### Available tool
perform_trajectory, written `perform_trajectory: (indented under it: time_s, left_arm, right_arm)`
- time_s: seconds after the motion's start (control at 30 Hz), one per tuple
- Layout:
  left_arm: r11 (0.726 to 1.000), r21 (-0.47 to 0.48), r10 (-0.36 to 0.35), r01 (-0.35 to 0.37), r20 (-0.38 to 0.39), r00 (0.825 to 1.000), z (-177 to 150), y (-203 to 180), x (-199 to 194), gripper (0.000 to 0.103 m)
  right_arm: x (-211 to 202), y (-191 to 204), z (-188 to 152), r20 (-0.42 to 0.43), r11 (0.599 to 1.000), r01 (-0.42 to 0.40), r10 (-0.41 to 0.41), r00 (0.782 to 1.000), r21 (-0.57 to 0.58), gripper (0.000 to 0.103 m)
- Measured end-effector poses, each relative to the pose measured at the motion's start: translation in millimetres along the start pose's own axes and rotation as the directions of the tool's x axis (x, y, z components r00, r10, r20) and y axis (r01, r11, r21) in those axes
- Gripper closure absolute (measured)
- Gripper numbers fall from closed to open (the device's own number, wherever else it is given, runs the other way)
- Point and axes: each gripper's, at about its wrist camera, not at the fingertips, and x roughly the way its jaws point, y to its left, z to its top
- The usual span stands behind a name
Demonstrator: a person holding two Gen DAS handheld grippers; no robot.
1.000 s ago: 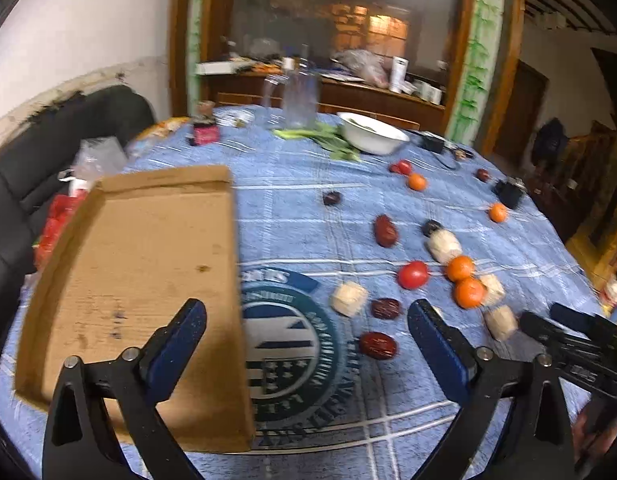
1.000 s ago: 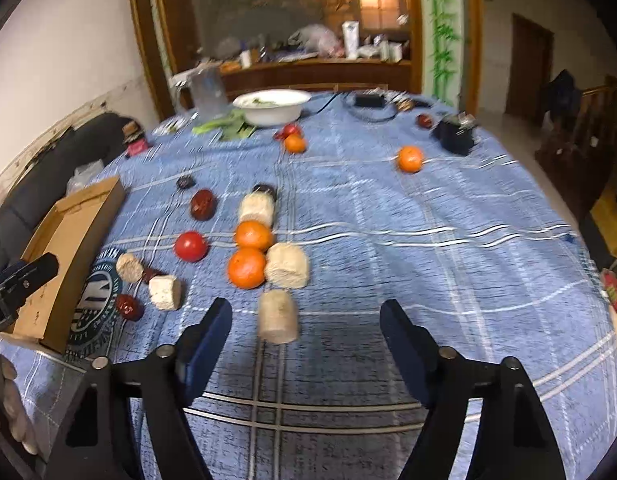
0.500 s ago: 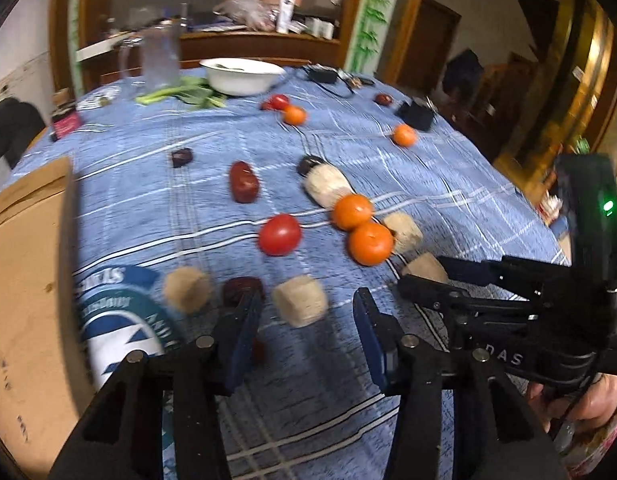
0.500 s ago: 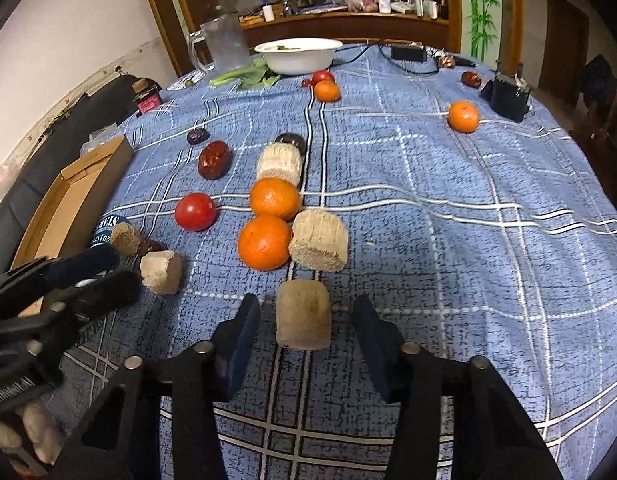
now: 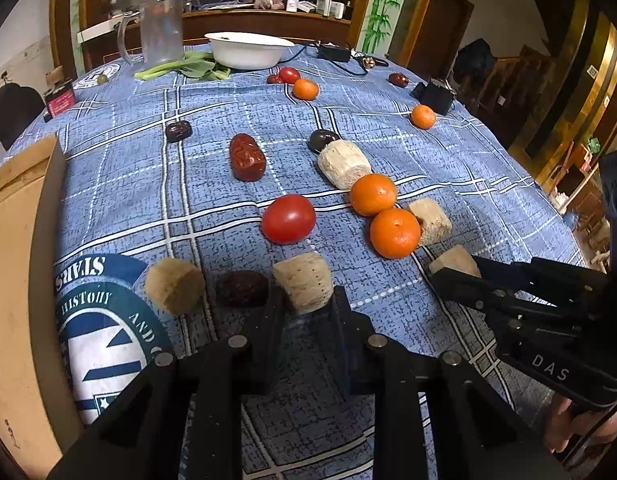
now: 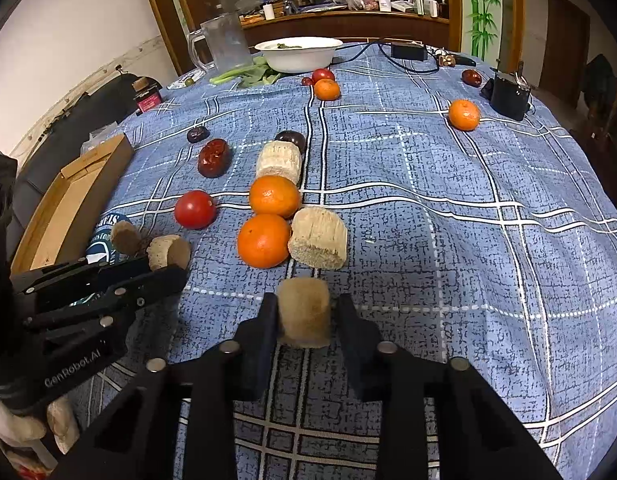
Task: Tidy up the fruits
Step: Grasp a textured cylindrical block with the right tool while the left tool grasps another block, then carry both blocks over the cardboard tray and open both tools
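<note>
Fruit lies scattered on a blue checked tablecloth (image 5: 388,140): a tomato (image 5: 288,218), two oranges (image 5: 373,194) (image 5: 394,233), a red date (image 5: 247,157) and several beige chunks. In the left wrist view my left gripper (image 5: 307,302) has its jaws closing on a beige chunk (image 5: 302,280) that rests on the cloth, with the pads against its sides. Beside it lie a dark date (image 5: 241,288) and a round brown chunk (image 5: 174,286). My right gripper (image 6: 307,314) is likewise closing its jaws on another beige chunk (image 6: 303,298), pads touching. Each gripper shows in the other's view.
An open cardboard box (image 5: 16,260) lies at the table's left edge. At the far end stand a white bowl (image 5: 248,50), a glass jug (image 5: 160,36), greens and cables. A black device (image 5: 434,96) and an orange (image 5: 423,116) sit at the right.
My left gripper swung right from the cardboard box, dropped to the beige chunk and closed on it. My right gripper sank slightly and closed on its chunk.
</note>
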Motion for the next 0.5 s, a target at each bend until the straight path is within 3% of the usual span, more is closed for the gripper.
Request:
perform_trajectory:
  time_s: [0.33,0.5]
  left_arm:
    - [1.000,-0.025,0.001,0.001,0.090,0.996,-10,1,-44,0.081]
    - [0.997,-0.075,0.015,-0.005,0.136,0.991,-14,22,-78,0.081]
  right_arm:
    - [-29,9,-7,0.063,1.000,-0.019,0.019,0.998,-0.001,0.075]
    - [-50,31,0,0.107,0.995,-0.098,0.101,0.989,-0.032,0.075]
